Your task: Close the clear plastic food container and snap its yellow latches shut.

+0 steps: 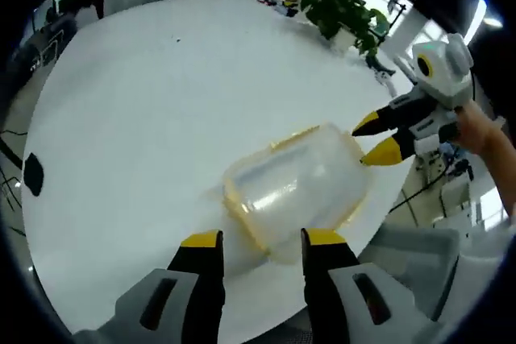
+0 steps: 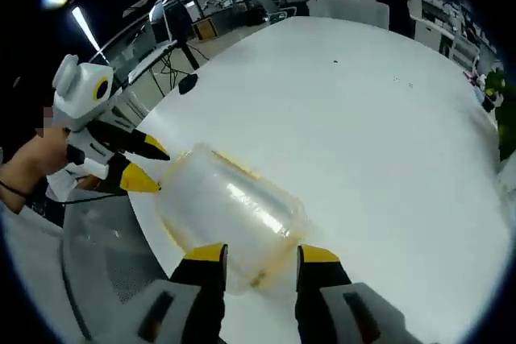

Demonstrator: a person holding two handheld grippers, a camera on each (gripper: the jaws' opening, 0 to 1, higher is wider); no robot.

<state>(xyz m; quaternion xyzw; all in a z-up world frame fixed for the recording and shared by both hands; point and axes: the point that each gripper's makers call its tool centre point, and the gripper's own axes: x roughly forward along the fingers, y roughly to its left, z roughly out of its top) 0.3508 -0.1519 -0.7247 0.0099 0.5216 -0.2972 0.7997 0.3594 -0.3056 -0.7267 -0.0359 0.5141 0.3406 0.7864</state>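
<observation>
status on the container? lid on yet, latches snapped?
Done: the lid looks seated on the clear container, which sits near the white table edge. In hand: left gripper and right gripper, both open, bracket its opposite ends. Left: the yellow latches; I cannot tell if any are snapped, and neither gripper is pressing one.

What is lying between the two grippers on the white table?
The clear food container, with its yellow latches, lies between them. In the left gripper view it sits beyond the left gripper, and the right gripper is at its far end.
</observation>
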